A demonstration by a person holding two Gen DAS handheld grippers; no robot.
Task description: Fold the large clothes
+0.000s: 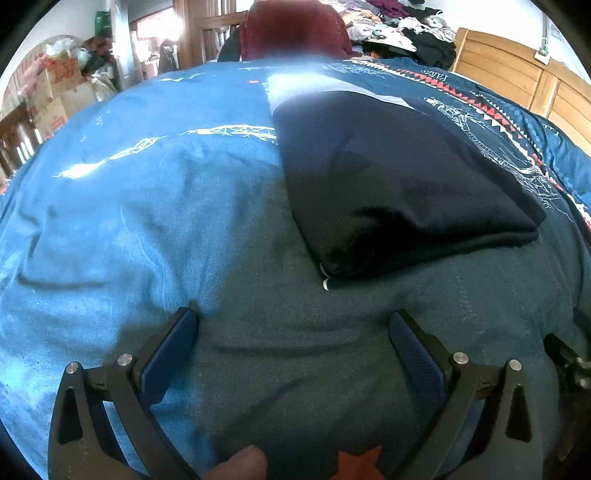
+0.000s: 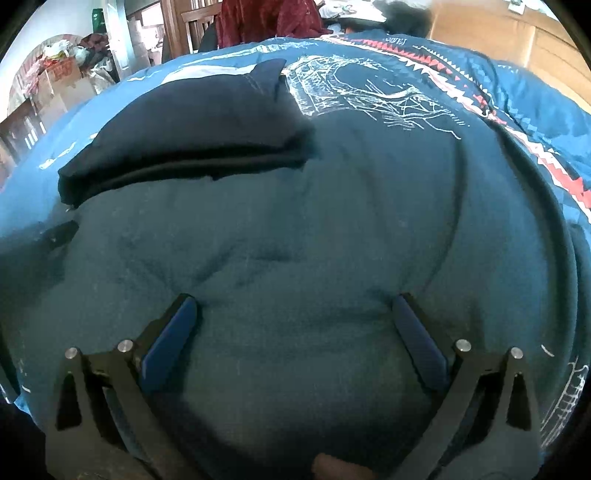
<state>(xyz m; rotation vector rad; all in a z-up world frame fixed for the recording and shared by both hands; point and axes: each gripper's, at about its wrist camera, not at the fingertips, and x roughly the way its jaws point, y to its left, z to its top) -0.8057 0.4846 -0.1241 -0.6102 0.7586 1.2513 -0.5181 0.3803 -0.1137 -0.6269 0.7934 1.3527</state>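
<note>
Bedcover (image 1: pixel 129 229): blue, printed with white line drawings and a red-and-white triangle border. Folded garment (image 1: pixel 399 177): dark navy, nearly black, plain. Gripper pads (image 2: pixel 168 347): blue on black frames; cloth behind (image 1: pixel 291 29): dark red.

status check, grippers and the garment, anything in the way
Left gripper open, empty. Right gripper open, empty. Dark garment lies folded on the blue quilt, untouched. Nothing between grippers and it.
</note>
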